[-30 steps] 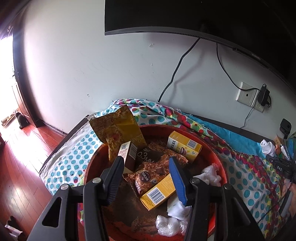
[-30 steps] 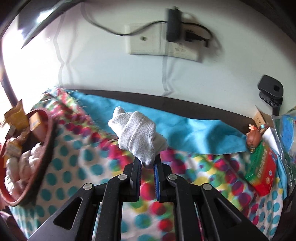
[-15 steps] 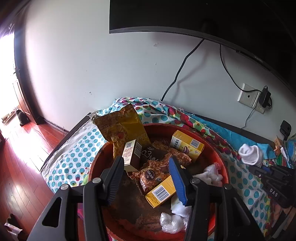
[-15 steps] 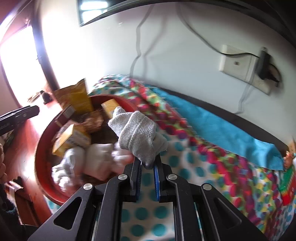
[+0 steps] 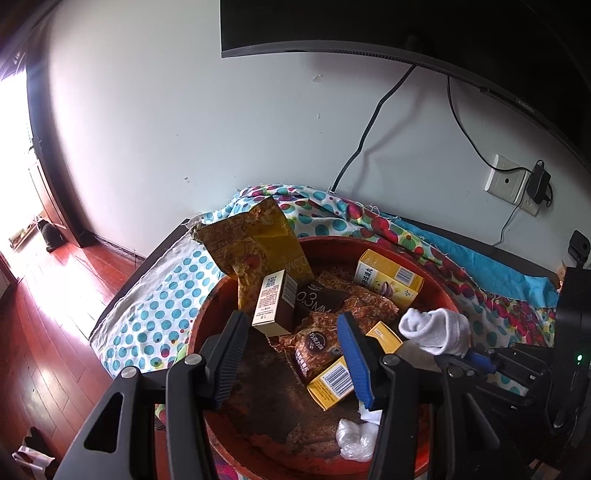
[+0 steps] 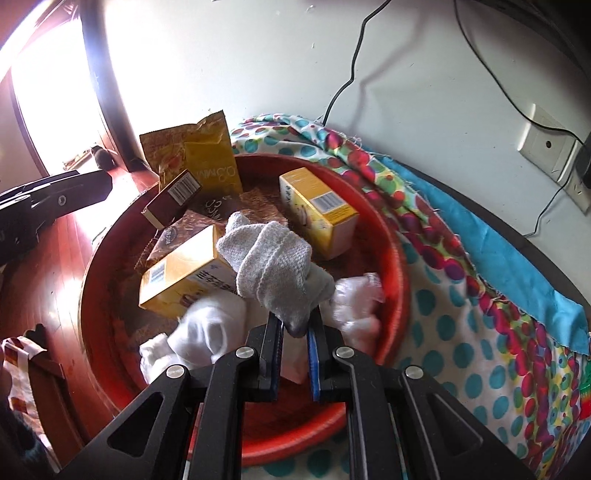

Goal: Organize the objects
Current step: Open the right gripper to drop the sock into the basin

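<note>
My right gripper [image 6: 295,325] is shut on a rolled white sock [image 6: 275,269] and holds it above the right side of a round red basin [image 6: 397,258]. The sock also shows in the left wrist view [image 5: 436,328], with the right gripper [image 5: 465,360] behind it. The basin [image 5: 436,291] holds yellow boxes [image 5: 388,282], a brown box [image 5: 275,302], snack packets [image 5: 317,347] and white rolled socks [image 6: 207,328]. My left gripper [image 5: 291,354] is open and empty above the basin's near side.
The basin sits on a polka-dot cloth [image 5: 155,317] over a table against a white wall. A blue cloth [image 6: 480,251] lies along the wall. A wall socket [image 5: 508,182] with cables and a monitor [image 5: 406,29] are above. Wooden floor [image 5: 44,332] lies left.
My right gripper has carried the sock leftward from over the cloth to above the basin. The left gripper has stayed open over the basin, drawing back slightly.
</note>
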Available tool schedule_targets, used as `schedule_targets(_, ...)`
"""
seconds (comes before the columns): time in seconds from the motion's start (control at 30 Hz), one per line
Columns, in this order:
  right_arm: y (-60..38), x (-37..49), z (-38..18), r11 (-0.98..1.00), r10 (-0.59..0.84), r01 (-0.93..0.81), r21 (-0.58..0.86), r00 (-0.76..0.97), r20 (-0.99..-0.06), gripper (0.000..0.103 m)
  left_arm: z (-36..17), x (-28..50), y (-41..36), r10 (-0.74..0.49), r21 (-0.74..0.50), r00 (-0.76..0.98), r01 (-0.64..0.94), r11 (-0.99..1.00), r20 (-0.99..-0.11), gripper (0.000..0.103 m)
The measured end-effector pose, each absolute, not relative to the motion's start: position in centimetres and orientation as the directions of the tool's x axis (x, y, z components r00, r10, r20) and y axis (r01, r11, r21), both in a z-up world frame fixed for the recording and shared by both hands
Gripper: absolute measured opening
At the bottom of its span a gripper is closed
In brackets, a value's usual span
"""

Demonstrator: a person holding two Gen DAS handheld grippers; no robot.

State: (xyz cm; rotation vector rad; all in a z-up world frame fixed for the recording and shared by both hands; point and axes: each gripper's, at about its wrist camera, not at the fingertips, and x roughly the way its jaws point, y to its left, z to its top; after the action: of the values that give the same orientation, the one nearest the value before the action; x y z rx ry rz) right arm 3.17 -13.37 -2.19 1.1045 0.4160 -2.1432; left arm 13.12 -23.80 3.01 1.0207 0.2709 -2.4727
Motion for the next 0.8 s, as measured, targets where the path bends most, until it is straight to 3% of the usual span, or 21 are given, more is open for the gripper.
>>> schedule_targets(0.47, -16.1, 1.8, -4.0, -0.820, -0.302, 0.572, -0.004, -0.439, -0.846, 0.012, 2.2, 12.9, -24.4, -0.337, -0.001, -0.603, 0.488, -0.873, -0.723, 0.052)
schedule_targets(0.8, -16.2, 1.8, -4.0, -0.831, -0.302, 0.556, 0.007, -0.441, -0.845, 0.016, 1.3, 12.6, -24.9, -0.325, 0.003, -0.578, 0.486, -0.874, -0.748, 0.052)
